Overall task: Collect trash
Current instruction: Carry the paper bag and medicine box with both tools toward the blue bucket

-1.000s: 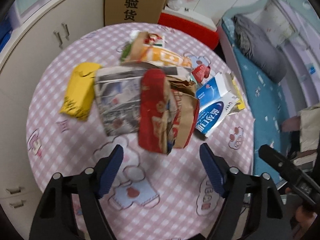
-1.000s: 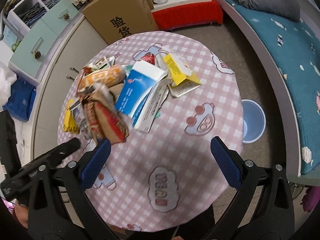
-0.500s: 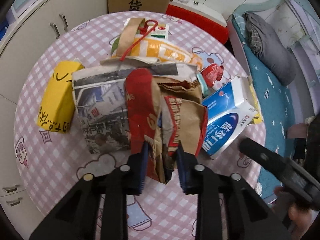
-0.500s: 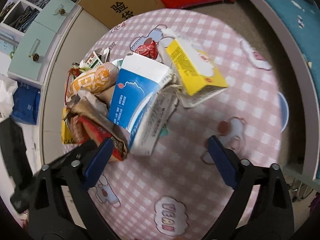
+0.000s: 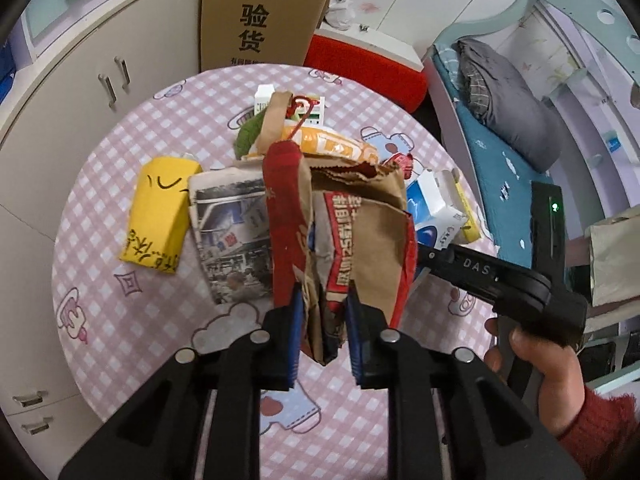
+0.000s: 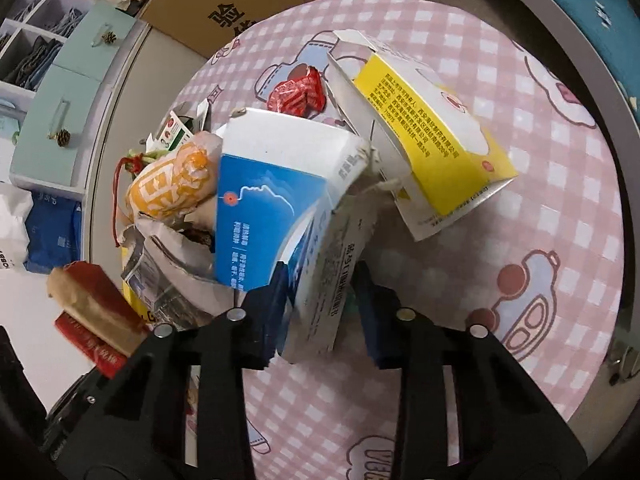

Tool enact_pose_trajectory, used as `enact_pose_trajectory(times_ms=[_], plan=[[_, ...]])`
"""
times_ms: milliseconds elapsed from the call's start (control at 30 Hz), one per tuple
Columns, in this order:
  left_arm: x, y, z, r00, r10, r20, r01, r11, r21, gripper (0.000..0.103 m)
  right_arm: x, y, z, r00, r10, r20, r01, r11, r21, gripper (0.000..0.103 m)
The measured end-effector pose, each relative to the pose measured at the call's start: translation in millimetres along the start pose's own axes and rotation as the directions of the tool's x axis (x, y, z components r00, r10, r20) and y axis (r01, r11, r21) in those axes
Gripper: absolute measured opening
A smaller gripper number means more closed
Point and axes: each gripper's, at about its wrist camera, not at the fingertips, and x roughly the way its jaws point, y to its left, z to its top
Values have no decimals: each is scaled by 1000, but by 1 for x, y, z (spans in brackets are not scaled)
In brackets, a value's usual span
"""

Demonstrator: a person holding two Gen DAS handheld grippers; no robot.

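Trash is heaped on a round table (image 5: 140,340) with a pink checked cloth. My left gripper (image 5: 324,296) is closing, and its pads press the lower end of a red and brown paper bag (image 5: 360,232), which hangs a little above the heap. My right gripper (image 6: 320,280) is closing on a blue and white carton (image 6: 272,200), one pad against each side. A yellow pack (image 5: 160,216), a newspaper (image 5: 232,236), an orange bag (image 5: 332,144), a yellow and white box (image 6: 432,132) and a red wrapper (image 6: 296,92) lie around them.
A tall cardboard box (image 5: 260,12) stands behind the table beside white cabinets (image 5: 80,80). A bed (image 5: 512,168) with a grey bundle lies to the right. The person's hand (image 5: 532,352) in a red sleeve holds the right gripper's handle.
My left gripper closed on the paper bag and raised it off the heap. My right gripper came down over the blue and white carton and its jaws narrowed around it.
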Motion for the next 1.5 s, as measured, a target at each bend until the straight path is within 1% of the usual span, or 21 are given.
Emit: enact_pose_trajectory(times_ms=[200, 267, 400, 600, 733, 900, 1033, 1100, 1200, 1233, 1267, 1367, 1433, 1500], plan=[[-30, 9, -9, 999, -31, 37, 29, 999, 44, 19, -34, 11, -17, 999, -10, 46, 11, 1000, -19, 29], [-40, 10, -11, 998, -42, 53, 39, 998, 58, 19, -50, 15, -28, 998, -14, 57, 16, 1000, -23, 28], [-61, 13, -15, 994, -65, 86, 57, 995, 88, 19, -79, 26, -48, 997, -16, 78, 19, 999, -38, 28], [-88, 18, -23, 987, -102, 127, 89, 991, 102, 19, -115, 48, -70, 993, -8, 121, 17, 997, -73, 28], [-99, 10, -26, 981, -128, 145, 111, 987, 120, 19, -135, 54, -80, 987, 7, 163, 6, 997, -79, 28], [-106, -13, -21, 975, -159, 152, 135, 978, 158, 19, -161, 44, -82, 978, 29, 208, -19, 999, -50, 28], [-104, -43, -13, 972, -182, 147, 151, 968, 200, 19, -188, 18, -79, 964, 34, 264, -33, 999, -10, 28], [-98, -62, -7, 971, -195, 139, 162, 962, 220, 19, -200, -2, -77, 957, 31, 287, -39, 999, 21, 28], [-82, -100, 1, 971, -209, 115, 175, 952, 252, 19, -216, -42, -70, 949, 3, 316, -29, 997, 75, 28], [-75, -112, 3, 972, -211, 106, 178, 949, 260, 19, -221, -63, -65, 947, -7, 320, -27, 994, 104, 28], [-67, -126, 6, 972, -213, 96, 181, 946, 268, 19, -223, -75, -62, 947, -12, 321, -27, 993, 119, 28], [-35, -179, 15, 972, -232, 47, 210, 938, 277, 19, -228, -128, -44, 950, -40, 310, -11, 987, 163, 28], [-16, -205, 18, 970, -244, 16, 230, 935, 271, 19, -228, -161, -31, 955, -60, 292, 5, 983, 185, 28], [7, -241, 21, 971, -240, -21, 237, 936, 262, 19, -226, -198, -17, 962, -81, 259, 23, 976, 218, 28]])
